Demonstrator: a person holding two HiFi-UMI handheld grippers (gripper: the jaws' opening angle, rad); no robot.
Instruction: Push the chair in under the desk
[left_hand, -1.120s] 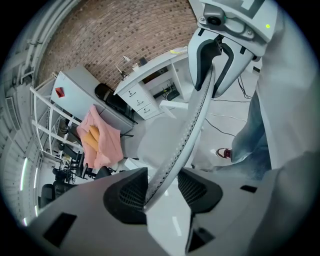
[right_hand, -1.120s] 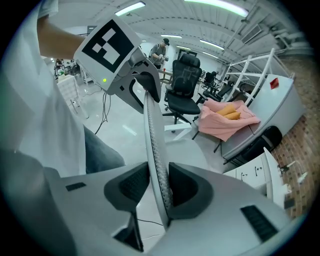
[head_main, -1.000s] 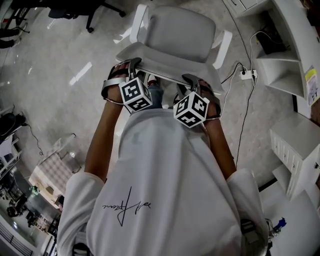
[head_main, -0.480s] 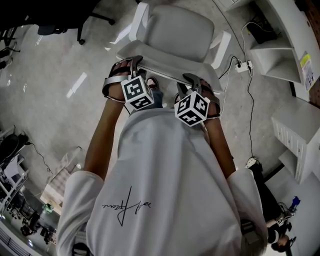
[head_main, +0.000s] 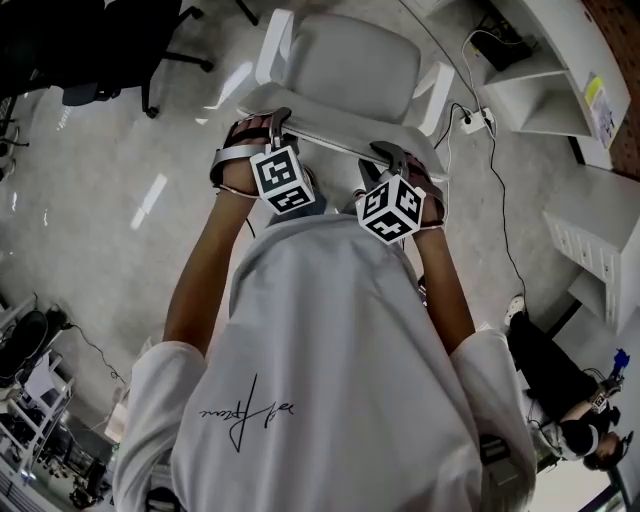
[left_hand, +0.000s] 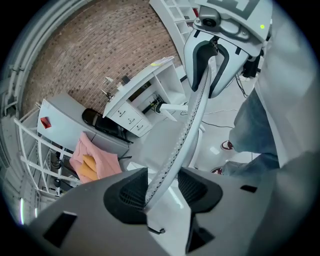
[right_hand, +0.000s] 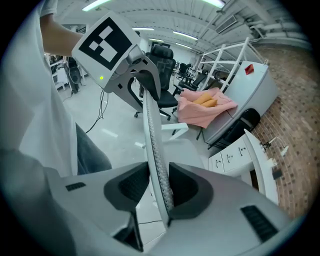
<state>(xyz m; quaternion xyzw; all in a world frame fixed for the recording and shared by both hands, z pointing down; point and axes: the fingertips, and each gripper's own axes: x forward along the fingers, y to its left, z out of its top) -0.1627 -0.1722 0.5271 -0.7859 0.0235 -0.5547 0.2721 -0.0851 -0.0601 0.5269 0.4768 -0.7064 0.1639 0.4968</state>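
Two grippers clamp the top of the chair (head_main: 355, 65) from behind. The left gripper (head_main: 275, 125) closes on the left part of the backrest (left_hand: 192, 115) rim, and its own view shows the white mesh edge running down between the dark pads and pressed by them. The right gripper (head_main: 385, 155) holds the right part of the same rim; there the mesh edge stands upright between its pads, which are closed on it. Both point steeply down, marker cubes toward the person's chest, arms stretched forward.

The chair has a grey seat and white armrests and faces away from the person, standing on the pale floor (head_main: 120, 200). The desk (head_main: 545, 100), white with open shelves, lies to the right of the chair in the head view. The chair is not under it: bare floor lies between them, with a power strip (head_main: 478, 118) and a dark cable (head_main: 500, 220) trailing back from it.

A black chair (head_main: 110, 40) stands well apart at the upper left. In the right gripper view a pink cloth (right_hand: 205, 110) lies heaped on a grey cabinet (right_hand: 245, 95) beyond the backrest. Another person (head_main: 545, 365) in dark clothes shows at the lower right edge of the head view.
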